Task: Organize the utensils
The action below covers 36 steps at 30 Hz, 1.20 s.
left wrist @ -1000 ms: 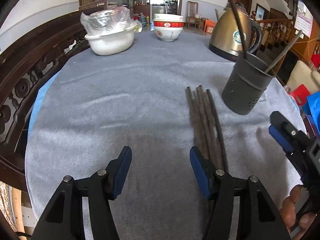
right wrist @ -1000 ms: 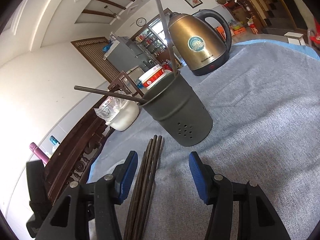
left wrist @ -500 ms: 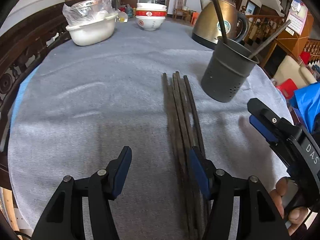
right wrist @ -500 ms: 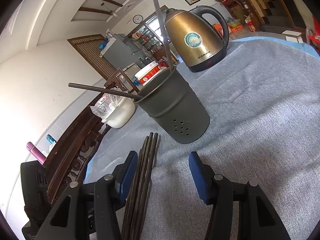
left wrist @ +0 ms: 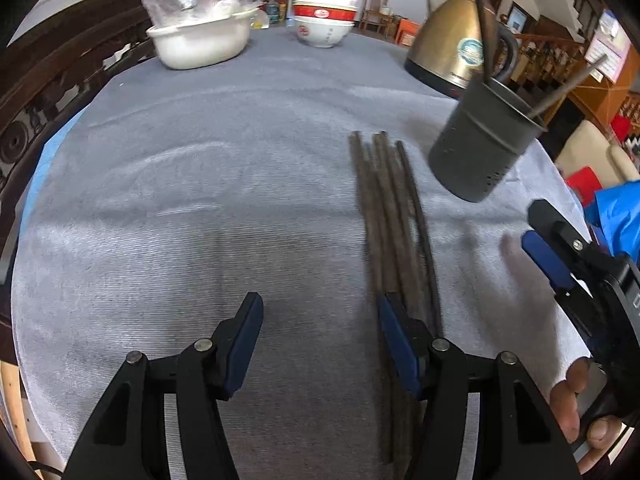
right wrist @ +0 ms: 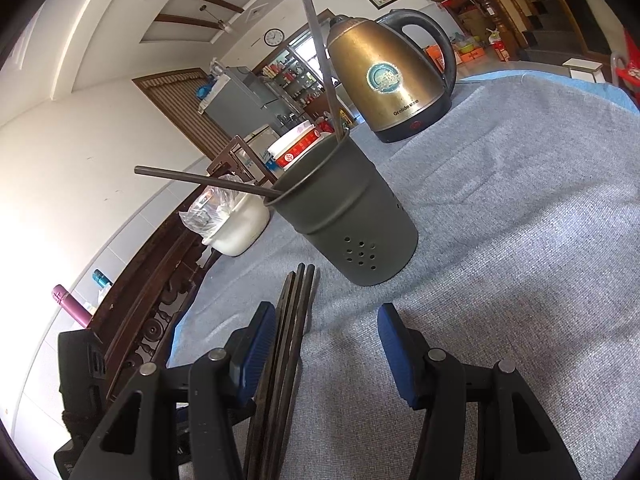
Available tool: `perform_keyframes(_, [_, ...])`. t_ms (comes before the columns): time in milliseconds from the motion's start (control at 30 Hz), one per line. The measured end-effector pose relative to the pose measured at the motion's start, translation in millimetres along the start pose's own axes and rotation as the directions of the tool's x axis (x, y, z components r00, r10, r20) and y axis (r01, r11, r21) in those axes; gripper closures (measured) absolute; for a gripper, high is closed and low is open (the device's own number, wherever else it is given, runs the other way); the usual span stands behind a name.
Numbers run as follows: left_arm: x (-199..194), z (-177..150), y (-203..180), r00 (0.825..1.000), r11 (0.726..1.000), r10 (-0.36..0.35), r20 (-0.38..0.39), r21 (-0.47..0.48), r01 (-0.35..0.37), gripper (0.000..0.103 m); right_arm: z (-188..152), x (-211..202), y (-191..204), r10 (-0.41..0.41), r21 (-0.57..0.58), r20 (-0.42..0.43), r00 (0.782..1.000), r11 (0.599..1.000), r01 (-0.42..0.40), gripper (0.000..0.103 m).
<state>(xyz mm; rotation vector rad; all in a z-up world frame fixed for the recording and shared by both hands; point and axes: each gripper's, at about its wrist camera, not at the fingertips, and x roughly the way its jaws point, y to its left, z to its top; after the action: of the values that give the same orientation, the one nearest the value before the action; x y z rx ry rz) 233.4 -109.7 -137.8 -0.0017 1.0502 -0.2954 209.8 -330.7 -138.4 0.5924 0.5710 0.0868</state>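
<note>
Item: bundle of dark slender wooden chopsticks (left wrist: pixel 394 240), flat on grey cloth-covered table (left wrist: pixel 200 208), grouped parallel, we judge for pickup.
Left claw (left wrist: pixel 320 340): half-open, empty; bundle by its right finger.
Right claw (right wrist: pixel 326 346): half-open, empty; bundle by its left finger.
Dark grey perforated metal holder (right wrist: pixel 352 220): ahead of right claw, two chopsticks inside.
Gold electric kettle (right wrist: pixel 384 80): beyond; label partly legible, "Grelide".

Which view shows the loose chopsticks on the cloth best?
The left wrist view: the chopsticks lie in a bundle along most of their length, far tips separate, beside the holder. The right wrist view shows only a foreshortened stretch, partly hidden behind the right gripper's finger.
</note>
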Motion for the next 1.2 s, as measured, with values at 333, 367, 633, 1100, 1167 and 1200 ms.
perform_keyframes(333, [-13, 11, -1, 1.0, 1.0, 0.009, 0.028, -0.005, -0.009, 0.041, 1, 2, 0, 0.003, 0.0, -0.005, 1.0, 1.0, -0.003, 0.046])
perform_keyframes(367, [-16, 11, -3, 1.0, 1.0, 0.0, 0.029, 0.002, 0.0, 0.041, 1, 2, 0, 0.003, 0.001, -0.005, 1.0, 1.0, -0.003, 0.046])
perform_keyframes(633, [1, 16, -26, 1.0, 0.999, -0.004, -0.004, 0.047, 0.004, 0.041, 1, 2, -1, 0.0, 0.002, -0.007, 1.0, 1.0, 0.0, 0.046])
perform_keyframes(1100, [-6, 22, 3, 1.0, 0.999, 0.026, 0.003, -0.045, -0.026, 0.039, 0, 3, -2, 0.004, 0.007, -0.01, 1.0, 1.0, -0.004, 0.046])
perform_keyframes(1167, [-9, 25, -4, 1.0, 1.0, 0.012, 0.019, -0.017, -0.011, 0.039, 0, 4, -2, 0.003, 0.009, -0.009, 1.0, 1.0, -0.003, 0.046])
perform_keyframes(1200, [-9, 27, -9, 1.0, 1.0, 0.008, 0.022, 0.002, -0.008, 0.039, 0, 4, -2, 0.002, 0.01, -0.011, 1.0, 1.0, -0.002, 0.046])
